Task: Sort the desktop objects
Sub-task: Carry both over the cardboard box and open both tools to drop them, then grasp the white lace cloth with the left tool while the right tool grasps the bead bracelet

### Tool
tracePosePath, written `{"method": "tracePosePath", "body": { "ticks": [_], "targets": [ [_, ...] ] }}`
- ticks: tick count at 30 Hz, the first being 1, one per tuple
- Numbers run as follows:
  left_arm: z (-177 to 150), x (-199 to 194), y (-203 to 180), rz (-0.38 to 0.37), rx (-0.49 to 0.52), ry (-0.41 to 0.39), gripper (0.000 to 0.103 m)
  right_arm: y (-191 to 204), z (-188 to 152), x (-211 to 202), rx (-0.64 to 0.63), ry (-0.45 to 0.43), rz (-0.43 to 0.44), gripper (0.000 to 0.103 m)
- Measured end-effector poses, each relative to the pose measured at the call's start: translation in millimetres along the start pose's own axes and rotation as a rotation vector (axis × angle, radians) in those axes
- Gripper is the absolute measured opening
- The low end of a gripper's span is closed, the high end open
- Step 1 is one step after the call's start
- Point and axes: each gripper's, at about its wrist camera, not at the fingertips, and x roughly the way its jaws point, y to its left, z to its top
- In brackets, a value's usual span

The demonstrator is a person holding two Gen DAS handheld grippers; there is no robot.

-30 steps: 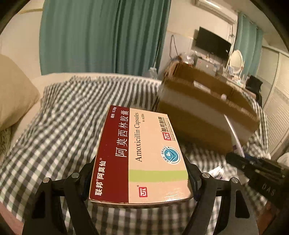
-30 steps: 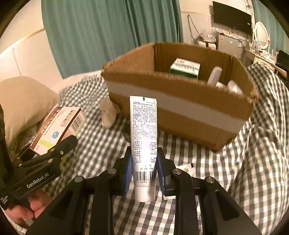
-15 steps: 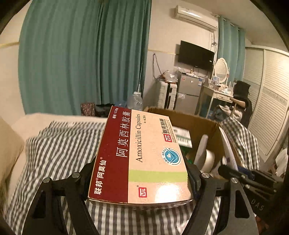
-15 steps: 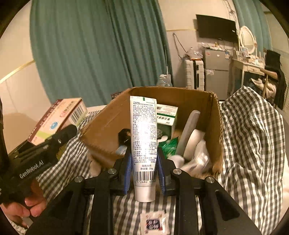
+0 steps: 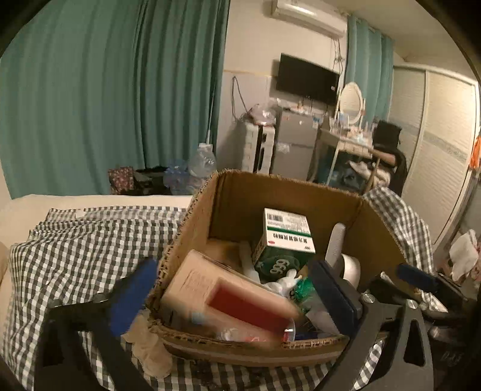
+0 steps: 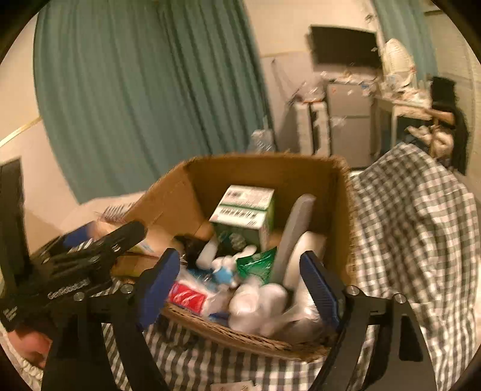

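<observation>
Now both claws gape wide and empty over the cardboard box (image 5: 375, 222) on the bed: left claw (image 5: 234, 288), right claw (image 6: 240, 282). Inside, blurred, lies the medicine carton (image 5: 228, 297).

Bedroom backdrop in dim warm light

Teal curtains (image 5: 114, 99) fill the view from 9 to 12 o'clock; a checked bedspread (image 5: 84, 240) lies at 8 o'clock. A dark television (image 5: 306, 78) hangs on the wall at 1 o'clock, an air conditioner (image 5: 306, 13) above it. Beneath stand a small grey fridge (image 5: 293, 147) and, just beside it at 2 o'clock, a dressing table with an oval mirror (image 5: 350, 102). A water bottle (image 5: 202, 159) stands near 12 o'clock, white louvred wardrobe doors (image 5: 445, 144) at 3 o'clock.
</observation>
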Motion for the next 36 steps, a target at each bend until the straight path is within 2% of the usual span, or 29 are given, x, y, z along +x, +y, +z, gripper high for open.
{"method": "tracePosePath", "body": {
  "ticks": [3, 6, 9, 11, 16, 20, 21, 24, 26, 30, 34, 35, 36],
  "targets": [
    [-0.4, -9.8, 7.2, 0.024, 0.009, 0.012, 0.103, -3.3, -2.9, -12.8, 0.035, -0.020, 0.009, 0.082],
    [-2.9, -35.0, 23.1, -0.001, 0.009, 0.005, 0.103, -6.3, -18.9, -27.4, 0.086, -0.010, 0.073, 0.084],
    [-10.7, -57.9, 39.2, -0.002, -0.019, 0.018, 0.103, -1.6, -43.7, -45.3, 0.082, -0.019, 0.042, 0.084],
    [-21.0, -64.4, 50.3, -0.006, -0.051, 0.058, 0.103, 6.0, -62.6, -58.2, 0.073, -0.025, 0.023, 0.089],
    [-66.5, -73.4, 84.4, 0.117, -0.105, 0.099, 0.103, 25.9, -90.6, -72.1, 0.055, -0.028, 0.011, 0.097],
    [-99.0, -60.1, 93.5, 0.273, -0.033, 0.158, 0.103, 40.6, -105.0, -62.3, 0.040, 0.002, -0.001, 0.101],
    [-104.6, -54.5, 92.5, 0.271, -0.017, 0.167, 0.103, 42.0, -107.4, -54.8, 0.034, 0.032, 0.006, 0.101],
    [-118.5, -38.9, 95.9, 0.197, -0.023, 0.175, 0.103, 35.2, -120.4, -28.3, 0.085, 0.128, 0.060, 0.101],
    [-122.7, -26.7, 99.3, 0.169, -0.047, 0.177, 0.103, 29.6, -124.7, -14.6, 0.104, 0.186, 0.033, 0.101],
    [-125.6, 12.3, 103.7, 0.162, -0.053, 0.197, 0.103, 32.8, -124.8, -5.1, 0.056, 0.208, -0.009, 0.101],
    [-123.2, 43.5, 104.8, 0.130, -0.044, 0.184, 0.103, 46.2, -127.3, 5.7, -0.012, 0.214, -0.043, 0.101],
    [-123.9, 53.1, 106.1, 0.110, -0.042, 0.192, 0.097, 51.2, -128.7, 11.0, -0.034, 0.220, -0.039, 0.101],
    [-124.9, 59.3, 107.5, 0.099, -0.040, 0.199, 0.077, 55.3, -128.9, 15.1, -0.045, 0.225, -0.038, 0.101]
  ]
}}
